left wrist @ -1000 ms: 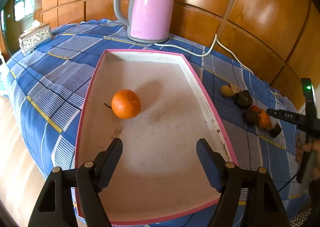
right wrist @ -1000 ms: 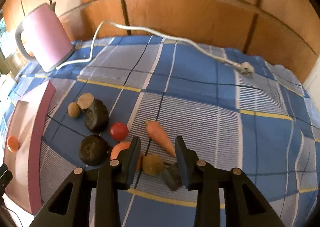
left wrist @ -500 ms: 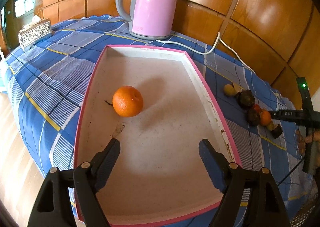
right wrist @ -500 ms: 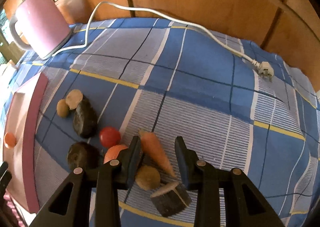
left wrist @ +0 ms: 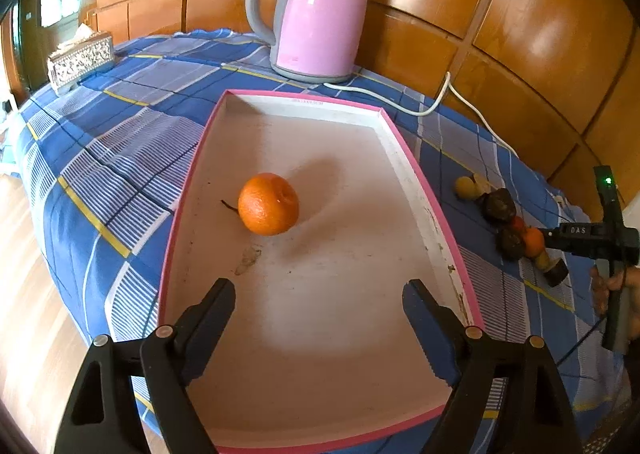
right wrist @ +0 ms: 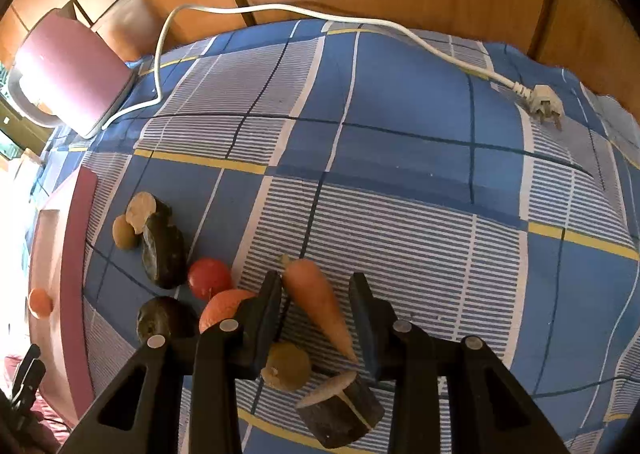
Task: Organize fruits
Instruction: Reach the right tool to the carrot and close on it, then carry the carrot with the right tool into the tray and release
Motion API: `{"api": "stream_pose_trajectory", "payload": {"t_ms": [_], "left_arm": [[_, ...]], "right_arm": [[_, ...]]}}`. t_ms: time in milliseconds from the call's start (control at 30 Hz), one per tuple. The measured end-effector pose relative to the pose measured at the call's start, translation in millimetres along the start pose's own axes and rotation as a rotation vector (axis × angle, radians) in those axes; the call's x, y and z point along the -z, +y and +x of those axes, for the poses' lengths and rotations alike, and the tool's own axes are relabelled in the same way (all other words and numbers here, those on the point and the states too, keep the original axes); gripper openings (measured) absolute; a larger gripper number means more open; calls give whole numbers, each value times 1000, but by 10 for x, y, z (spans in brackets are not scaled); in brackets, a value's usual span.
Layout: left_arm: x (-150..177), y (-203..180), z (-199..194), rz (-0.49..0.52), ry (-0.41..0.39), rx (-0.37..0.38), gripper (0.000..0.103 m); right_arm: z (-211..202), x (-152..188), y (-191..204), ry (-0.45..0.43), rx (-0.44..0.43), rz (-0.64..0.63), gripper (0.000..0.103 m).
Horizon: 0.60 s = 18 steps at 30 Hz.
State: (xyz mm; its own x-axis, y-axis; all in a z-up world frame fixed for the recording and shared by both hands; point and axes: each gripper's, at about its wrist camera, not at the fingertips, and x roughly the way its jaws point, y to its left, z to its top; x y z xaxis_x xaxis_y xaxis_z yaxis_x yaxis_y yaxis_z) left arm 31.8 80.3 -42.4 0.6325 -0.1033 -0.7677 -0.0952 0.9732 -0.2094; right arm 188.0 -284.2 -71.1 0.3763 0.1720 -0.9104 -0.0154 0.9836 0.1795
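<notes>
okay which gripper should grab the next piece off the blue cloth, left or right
Right, most likely. The right gripper is open with its fingers either side of the carrot, amid the loose pile. The left gripper is open over the pink tray, which holds only an orange.

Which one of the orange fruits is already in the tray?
The orange lying alone in the pink tray; the other orange sits on the cloth among the pile.
</notes>
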Motion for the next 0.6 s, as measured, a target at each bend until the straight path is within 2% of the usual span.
{"api": "stream_pose_trajectory", "payload": {"t_ms": [167, 267, 433, 600], "left_arm": [[34, -20, 22, 20, 7, -19, 90], [34, 29, 44, -5, 32, -7, 90], [20, 128, -19, -46, 16, -10, 90], [6, 186, -132, -64, -36, -57, 90]], "right_arm": [[-44, 76, -10, -14, -5, -3, 29], [-37, 95, -65, -33, -16, 41, 29], [-59, 113, -72, -52, 6, 68, 28], [-289, 175, -114, -154, 47, 116, 27]]}}
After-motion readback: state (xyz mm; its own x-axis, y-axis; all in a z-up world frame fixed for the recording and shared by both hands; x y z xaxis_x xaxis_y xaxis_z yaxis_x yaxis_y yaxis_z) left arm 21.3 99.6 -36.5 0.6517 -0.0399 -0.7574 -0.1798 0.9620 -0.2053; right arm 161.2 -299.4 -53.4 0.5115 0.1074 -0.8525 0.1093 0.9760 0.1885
